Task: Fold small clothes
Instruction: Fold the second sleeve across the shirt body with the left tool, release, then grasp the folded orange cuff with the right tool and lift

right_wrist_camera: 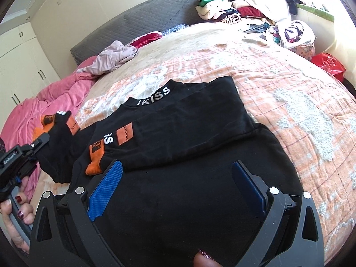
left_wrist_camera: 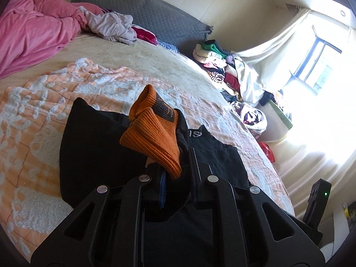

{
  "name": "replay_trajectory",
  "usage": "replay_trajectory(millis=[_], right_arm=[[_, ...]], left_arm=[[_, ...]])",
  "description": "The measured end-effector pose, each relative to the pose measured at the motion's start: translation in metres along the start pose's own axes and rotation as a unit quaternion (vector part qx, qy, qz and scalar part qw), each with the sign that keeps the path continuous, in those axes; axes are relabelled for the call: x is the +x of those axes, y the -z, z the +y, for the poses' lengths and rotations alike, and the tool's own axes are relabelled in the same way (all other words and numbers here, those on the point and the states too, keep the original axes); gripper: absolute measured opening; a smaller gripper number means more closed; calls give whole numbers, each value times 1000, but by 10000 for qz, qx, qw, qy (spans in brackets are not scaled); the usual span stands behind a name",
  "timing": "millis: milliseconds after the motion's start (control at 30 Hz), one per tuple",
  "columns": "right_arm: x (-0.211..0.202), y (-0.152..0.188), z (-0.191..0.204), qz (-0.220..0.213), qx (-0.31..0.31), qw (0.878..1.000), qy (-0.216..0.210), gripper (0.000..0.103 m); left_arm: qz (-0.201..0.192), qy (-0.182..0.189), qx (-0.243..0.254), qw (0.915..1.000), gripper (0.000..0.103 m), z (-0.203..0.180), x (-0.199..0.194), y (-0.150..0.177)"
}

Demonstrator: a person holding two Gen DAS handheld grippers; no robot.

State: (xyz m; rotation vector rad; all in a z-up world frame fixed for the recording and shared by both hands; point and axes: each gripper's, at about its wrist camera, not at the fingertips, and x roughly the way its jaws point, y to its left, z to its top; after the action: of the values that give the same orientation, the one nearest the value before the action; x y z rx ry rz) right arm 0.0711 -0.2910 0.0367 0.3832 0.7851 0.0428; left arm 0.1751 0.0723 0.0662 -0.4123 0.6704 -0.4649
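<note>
Left wrist view: my left claw (left_wrist_camera: 175,166) pinches the orange cuff (left_wrist_camera: 153,133) of the black sweatshirt (right_wrist_camera: 189,133), lifting that sleeve. I judge this the second sleeve fold; next it should lie across the body beside the other sleeve (right_wrist_camera: 138,138). My right claw (right_wrist_camera: 175,182) hovers spread above the hem. The garment lies flat on the bed (right_wrist_camera: 300,111).

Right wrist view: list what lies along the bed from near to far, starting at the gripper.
Right gripper → black sweatshirt → orange and white blanket → grey pillow.
</note>
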Motion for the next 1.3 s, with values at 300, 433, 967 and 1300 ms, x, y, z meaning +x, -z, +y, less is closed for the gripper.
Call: replay_trajectory(millis=[300,433,967,1300], right_arm=[[-1,-6,-9,-44,154,9998,94,98],[3,-6,-11,-22,255,9997,55,98],[41,15,24,678,156,9965,-463,98],[70,28,66,909,-445,9938,-463,64]], left_arm=[[685,246,418,9965,10,-15,28,20],[991,367,642,9923,11,-24,39,32],[957,-236,871,9913,54,-9,23,9],[714,-1113,750,9884,88,24,15,-17]])
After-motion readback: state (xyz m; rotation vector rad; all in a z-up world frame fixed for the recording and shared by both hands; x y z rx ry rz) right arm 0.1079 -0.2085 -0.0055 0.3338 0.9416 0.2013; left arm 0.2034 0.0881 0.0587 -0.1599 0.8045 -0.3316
